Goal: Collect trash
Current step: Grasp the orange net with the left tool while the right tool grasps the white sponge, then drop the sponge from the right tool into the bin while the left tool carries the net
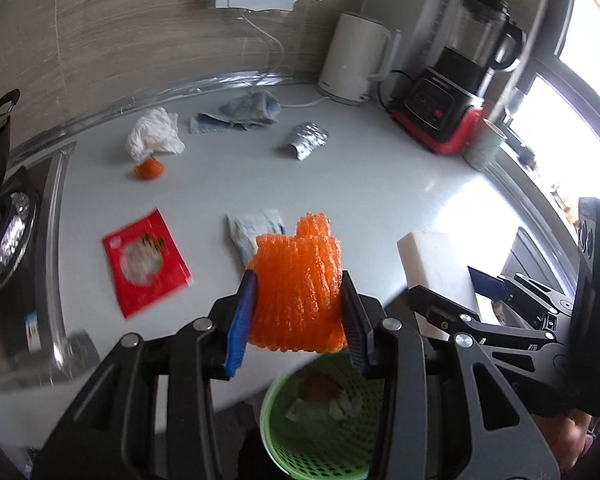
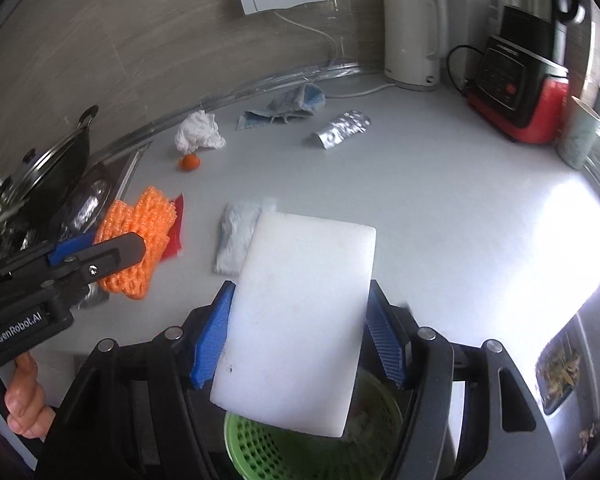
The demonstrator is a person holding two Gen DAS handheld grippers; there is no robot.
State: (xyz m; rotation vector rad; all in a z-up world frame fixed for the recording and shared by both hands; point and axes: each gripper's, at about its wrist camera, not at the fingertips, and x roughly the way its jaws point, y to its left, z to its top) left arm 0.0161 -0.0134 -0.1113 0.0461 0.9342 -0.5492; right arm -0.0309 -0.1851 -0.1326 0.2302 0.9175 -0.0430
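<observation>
My left gripper (image 1: 299,278) is shut on a crumpled orange foam net (image 1: 296,296), held above a green mesh basket (image 1: 324,428) with scraps inside. My right gripper (image 2: 302,286) is shut on a white foam block (image 2: 300,320), also over the basket (image 2: 268,452). The two grippers hang side by side at the counter's front edge. On the white counter (image 1: 380,192) lie a red packet (image 1: 144,260), a white-blue wrapper (image 1: 252,228), crumpled white paper (image 1: 154,134), an orange peel (image 1: 148,169) and a foil packet (image 1: 306,140).
A blue-grey cloth (image 1: 240,116) lies by the back wall. A white kettle (image 1: 352,60), a red-and-black blender (image 1: 456,92) and a pale cup (image 1: 484,144) stand at the back right. A stove with foil and a lidded pan (image 2: 56,168) is on the left.
</observation>
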